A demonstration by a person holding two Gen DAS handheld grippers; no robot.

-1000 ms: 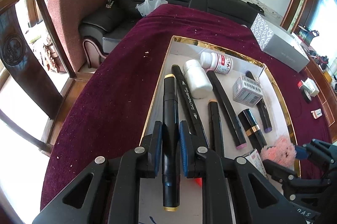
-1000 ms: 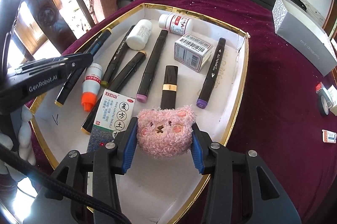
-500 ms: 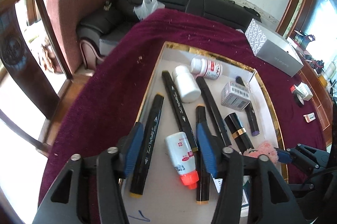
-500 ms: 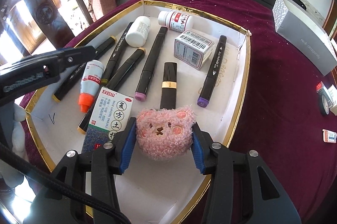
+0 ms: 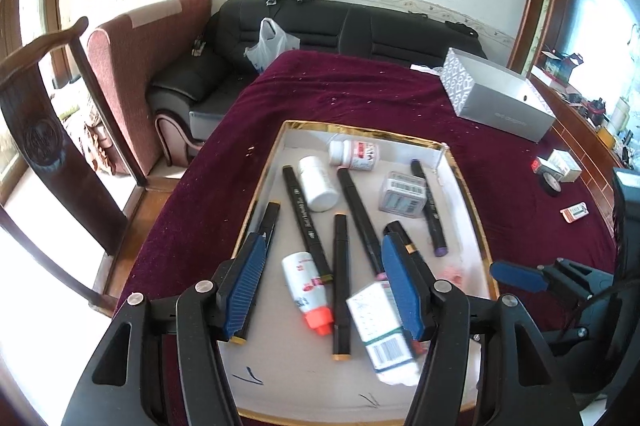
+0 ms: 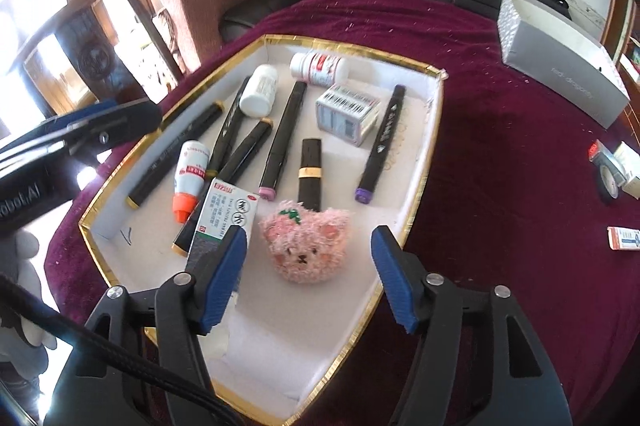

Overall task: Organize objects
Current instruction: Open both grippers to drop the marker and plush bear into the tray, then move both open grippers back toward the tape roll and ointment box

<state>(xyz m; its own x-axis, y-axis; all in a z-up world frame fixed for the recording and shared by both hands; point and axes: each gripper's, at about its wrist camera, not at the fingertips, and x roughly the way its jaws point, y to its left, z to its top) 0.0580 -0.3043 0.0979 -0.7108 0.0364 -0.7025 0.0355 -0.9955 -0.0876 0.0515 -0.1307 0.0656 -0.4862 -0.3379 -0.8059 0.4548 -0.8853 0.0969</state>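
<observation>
A white tray with a gold rim (image 5: 360, 129) (image 6: 430, 70) sits on the dark red cloth and holds markers, bottles and small boxes. My left gripper (image 5: 325, 266) hovers above its near left part, jaws opening, nothing between them. The black marker with gold ends (image 5: 269, 222) (image 6: 176, 153) lies along the tray's left wall, partly behind my left finger. My right gripper (image 6: 308, 268) is over the tray's near right corner, jaws opening. The pink plush bear (image 6: 306, 246) (image 5: 452, 274) lies in the tray between its pads, touched by neither.
A grey box (image 6: 560, 65) lies on the cloth at the far right, with small packets and a tape roll (image 6: 608, 177) nearer. A black sofa (image 5: 360, 25) and a wooden chair (image 5: 44, 129) stand beyond the table's far and left edges.
My left gripper opened, let the black marker drop by the tray's left wall, and rose. My right gripper opened off the pink bear, which now rests in the tray.
</observation>
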